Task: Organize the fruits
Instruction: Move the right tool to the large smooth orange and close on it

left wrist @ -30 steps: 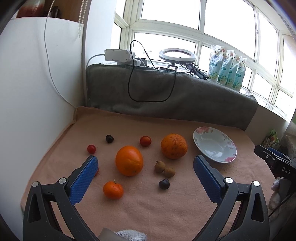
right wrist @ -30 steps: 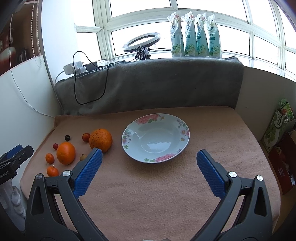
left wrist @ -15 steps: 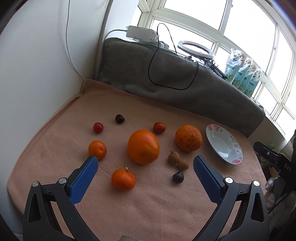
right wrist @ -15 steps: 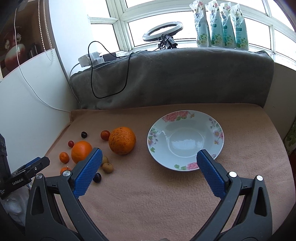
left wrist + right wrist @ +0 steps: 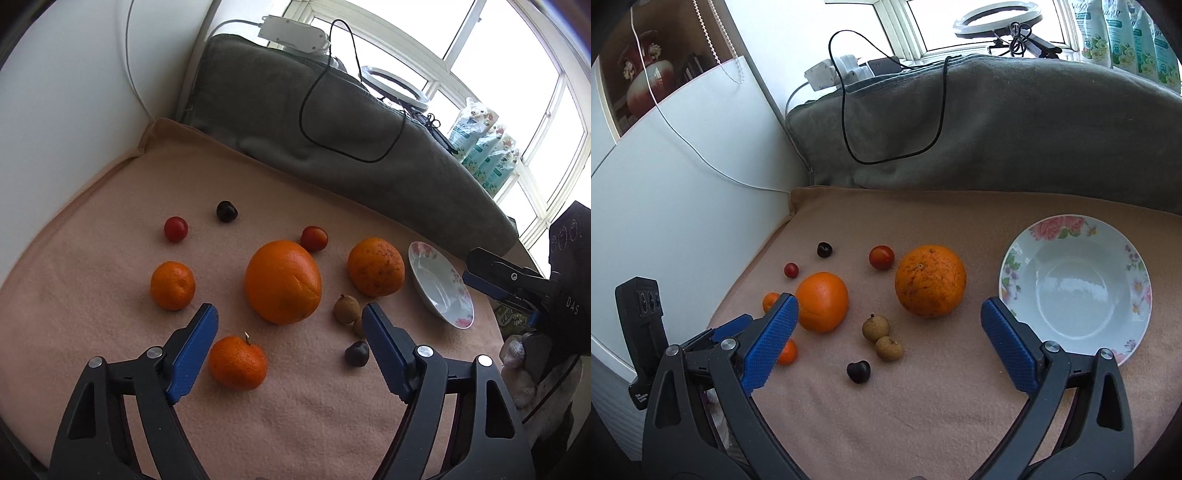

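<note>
Across the peach blanket point(image 5: 923, 424) lies scattered fruit: a large orange point(image 5: 283, 281), a speckled orange point(image 5: 930, 280), mandarins, cherry tomatoes, cherries. Right of them sits a floral bowl point(image 5: 1137, 284), holding nothing. Behind runs a grey blanket point(image 5: 1015, 122) below sunny windows. Left gripper point(image 5: 290, 354) and right gripper point(image 5: 886, 343) hover wide apart, empty.
</note>
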A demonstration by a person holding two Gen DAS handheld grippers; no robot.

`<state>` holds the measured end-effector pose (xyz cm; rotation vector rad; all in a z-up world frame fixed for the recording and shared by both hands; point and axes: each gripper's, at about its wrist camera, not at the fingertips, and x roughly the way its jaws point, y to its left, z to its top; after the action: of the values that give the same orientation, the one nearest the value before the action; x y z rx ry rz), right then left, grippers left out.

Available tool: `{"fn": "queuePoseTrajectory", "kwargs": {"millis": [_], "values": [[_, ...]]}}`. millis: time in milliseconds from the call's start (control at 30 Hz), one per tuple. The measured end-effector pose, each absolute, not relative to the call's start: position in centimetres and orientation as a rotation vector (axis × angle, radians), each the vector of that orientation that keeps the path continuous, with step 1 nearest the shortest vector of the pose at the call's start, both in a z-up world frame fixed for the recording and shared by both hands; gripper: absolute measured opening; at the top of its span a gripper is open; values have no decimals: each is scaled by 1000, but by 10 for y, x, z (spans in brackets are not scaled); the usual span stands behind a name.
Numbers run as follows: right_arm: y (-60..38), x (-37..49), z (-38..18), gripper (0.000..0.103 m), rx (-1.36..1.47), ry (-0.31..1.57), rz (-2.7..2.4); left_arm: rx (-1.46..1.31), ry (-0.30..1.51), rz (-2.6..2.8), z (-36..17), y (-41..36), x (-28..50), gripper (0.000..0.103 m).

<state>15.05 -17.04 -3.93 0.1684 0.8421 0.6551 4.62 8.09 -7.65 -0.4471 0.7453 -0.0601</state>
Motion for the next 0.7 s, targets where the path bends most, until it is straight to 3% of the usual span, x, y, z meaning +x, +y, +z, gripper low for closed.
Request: {"fn": "queuePoseTrajectory", "kwargs": {"millis": [700], "values": [[-61,216,-96,77,230,1169,848,-466,817,-106,-103,84,81,67]]}}
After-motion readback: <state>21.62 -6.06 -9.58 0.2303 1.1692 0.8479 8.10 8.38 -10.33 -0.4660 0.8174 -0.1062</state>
